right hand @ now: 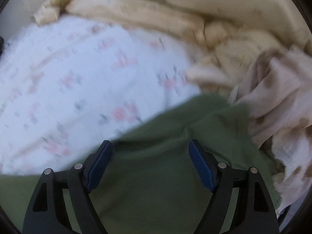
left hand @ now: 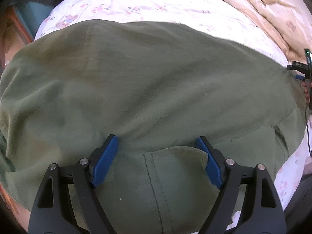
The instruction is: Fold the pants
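Note:
Olive green pants lie spread flat on a floral bed sheet. My left gripper hovers just above them, open, its blue pads on either side of a stitched seam and a pocket flap; nothing is pinched. In the right wrist view, a corner of the pants lies under my right gripper, which is open too with only cloth below it. The other gripper, held by a hand, shows at the far right edge of the left wrist view.
A rumpled beige quilt is heaped along the far side of the bed, with a spotted cream cloth bunched right beside the pants' corner. A teal and orange piece of furniture stands off the bed at the left. The floral sheet lies bare beyond the pants.

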`<action>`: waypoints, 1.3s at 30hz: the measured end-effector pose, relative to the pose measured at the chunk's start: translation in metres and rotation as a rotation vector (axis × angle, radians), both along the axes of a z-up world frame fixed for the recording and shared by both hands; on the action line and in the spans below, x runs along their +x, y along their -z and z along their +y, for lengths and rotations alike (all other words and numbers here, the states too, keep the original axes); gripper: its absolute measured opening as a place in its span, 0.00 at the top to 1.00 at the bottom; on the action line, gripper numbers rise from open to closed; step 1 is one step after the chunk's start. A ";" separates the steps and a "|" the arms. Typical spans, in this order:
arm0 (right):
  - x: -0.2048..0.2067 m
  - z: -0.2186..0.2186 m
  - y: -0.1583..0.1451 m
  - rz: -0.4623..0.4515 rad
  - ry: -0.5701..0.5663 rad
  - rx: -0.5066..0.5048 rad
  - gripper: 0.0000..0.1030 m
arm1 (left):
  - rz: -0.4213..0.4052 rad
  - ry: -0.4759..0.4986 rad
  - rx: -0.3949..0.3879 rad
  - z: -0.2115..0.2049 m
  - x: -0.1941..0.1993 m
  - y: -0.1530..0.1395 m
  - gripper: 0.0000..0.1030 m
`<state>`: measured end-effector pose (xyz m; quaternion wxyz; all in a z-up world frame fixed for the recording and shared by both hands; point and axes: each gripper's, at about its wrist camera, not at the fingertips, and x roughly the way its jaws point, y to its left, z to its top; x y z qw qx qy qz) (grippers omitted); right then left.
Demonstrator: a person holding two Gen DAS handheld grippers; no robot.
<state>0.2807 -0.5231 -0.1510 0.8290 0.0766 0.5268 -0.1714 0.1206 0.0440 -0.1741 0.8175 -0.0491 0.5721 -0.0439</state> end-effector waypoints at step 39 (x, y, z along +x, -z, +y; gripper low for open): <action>-0.191 0.250 -0.110 -0.260 -0.435 0.540 0.19 | 0.020 -0.685 -0.248 0.258 -0.049 0.020 0.07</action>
